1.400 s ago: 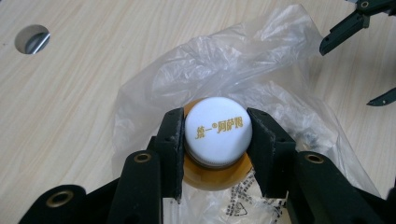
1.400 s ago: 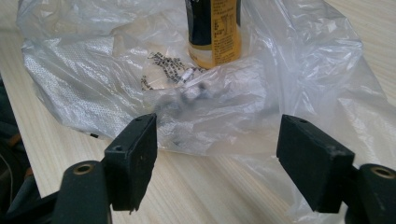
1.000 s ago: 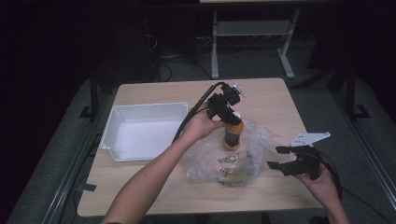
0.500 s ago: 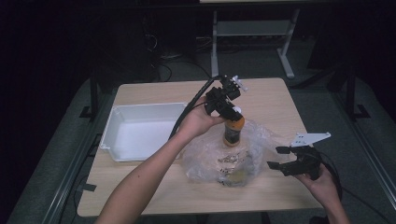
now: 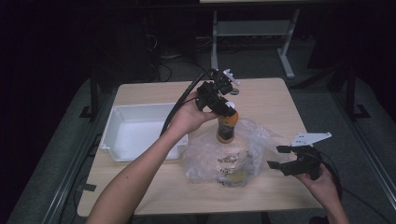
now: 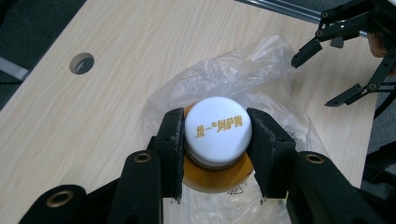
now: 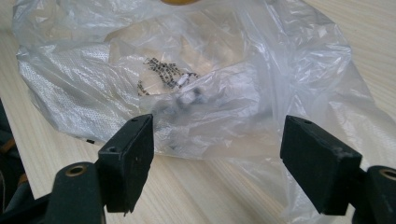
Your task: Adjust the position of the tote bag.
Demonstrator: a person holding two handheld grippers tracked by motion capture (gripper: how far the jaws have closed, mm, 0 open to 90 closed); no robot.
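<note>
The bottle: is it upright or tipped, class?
Upright. The left gripper clamps the bottle by its white cap, body hanging straight down above the bag.

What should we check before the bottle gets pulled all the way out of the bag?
1. Left gripper clamped on the bottle's white cap: ok.
2. Bottle upright: ok.
3. Bottle's bottom free of the plastic bag: not ok, it sits inside.
4. Right gripper holding the bag down: not ok, its fingers are apart, gripping nothing.
5. White tray free to take the bottle: ok.
6. Cap screwed tight: cannot tell.
</note>
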